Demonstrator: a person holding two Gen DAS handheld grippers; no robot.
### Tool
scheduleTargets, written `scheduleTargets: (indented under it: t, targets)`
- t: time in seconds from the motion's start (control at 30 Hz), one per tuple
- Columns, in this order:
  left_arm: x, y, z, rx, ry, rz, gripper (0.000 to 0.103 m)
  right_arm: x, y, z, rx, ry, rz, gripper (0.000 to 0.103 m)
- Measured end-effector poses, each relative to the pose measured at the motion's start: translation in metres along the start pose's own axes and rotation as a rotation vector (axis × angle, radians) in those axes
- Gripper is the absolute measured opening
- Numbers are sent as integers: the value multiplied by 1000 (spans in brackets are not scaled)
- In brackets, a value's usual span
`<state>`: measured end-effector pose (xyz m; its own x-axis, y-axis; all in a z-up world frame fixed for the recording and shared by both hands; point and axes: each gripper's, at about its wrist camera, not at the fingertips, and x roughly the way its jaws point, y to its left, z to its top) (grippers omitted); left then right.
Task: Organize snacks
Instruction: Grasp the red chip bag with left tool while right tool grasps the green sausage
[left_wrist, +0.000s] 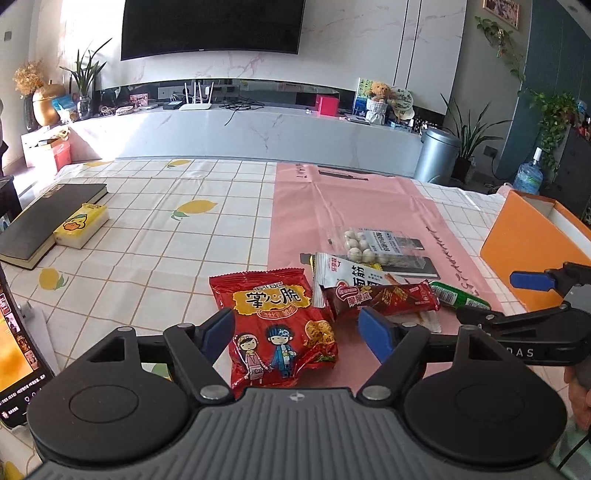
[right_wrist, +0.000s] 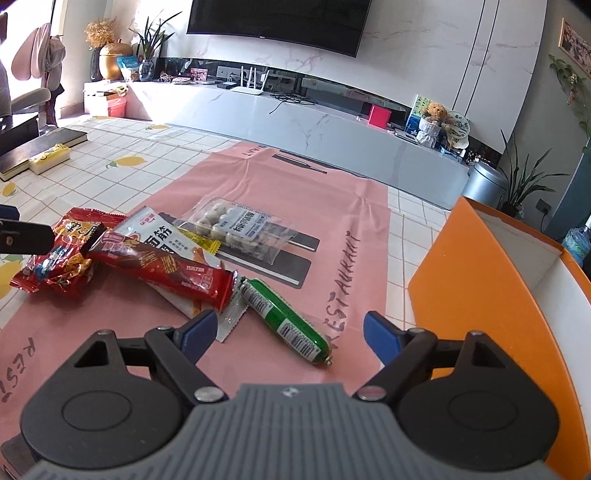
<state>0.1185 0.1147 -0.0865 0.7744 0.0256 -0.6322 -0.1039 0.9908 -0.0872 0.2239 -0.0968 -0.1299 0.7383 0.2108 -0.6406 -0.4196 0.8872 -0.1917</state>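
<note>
**A:** What am I working with, biggest first?

**B:** I see the tall orange cardboard box (right_wrist: 480, 280) at three o'clock of the pile, open-topped and stiff; I judge it the bin. Next, the red crinkly foil snack bag (left_wrist: 280, 325) at nine o'clock, light, puffed and slippery, its contents probably brittle. My left gripper (left_wrist: 295, 328) hangs over it with its jaws spread wide, empty. I'd pinch across the middle, gently.

**A:** And the smaller ones?

**B:** The long dark-red wrapped bar (right_wrist: 162, 269) lies across a white packet (right_wrist: 155, 232); it's stiffer, so I'd take it mid-length. Smallest is the green plastic-skinned sausage stick (right_wrist: 288, 321) at five o'clock, firm, round and likely to roll. My right gripper (right_wrist: 288, 336) straddles it, fingers wide apart, not touching.
</note>
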Motion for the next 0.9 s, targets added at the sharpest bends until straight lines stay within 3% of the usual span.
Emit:
scheduleTargets:
  t: [0.13,0.37,0.47,0.7,0.8,0.9]
  targets:
    - [15,0,-6,15,62,45,90,16,-3,1,-6,7,16,84]
    - [32,5,-8,-90,103,47,91,30,-4,0,4,24,43,79]
    - [39,-1,-6,-62,107,69,97,37,-6,0,18,41,56,73]
    - [56,-4,-6,-47,137,109,98,41,-8,-2,50,61,84,58]
    - [59,-5,-5,-35,133,124,99,39,-5,-2,29,64,70,44]
    - [60,-8,-6,-18,127,136,99,37,-3,-2,26,73,85,36]
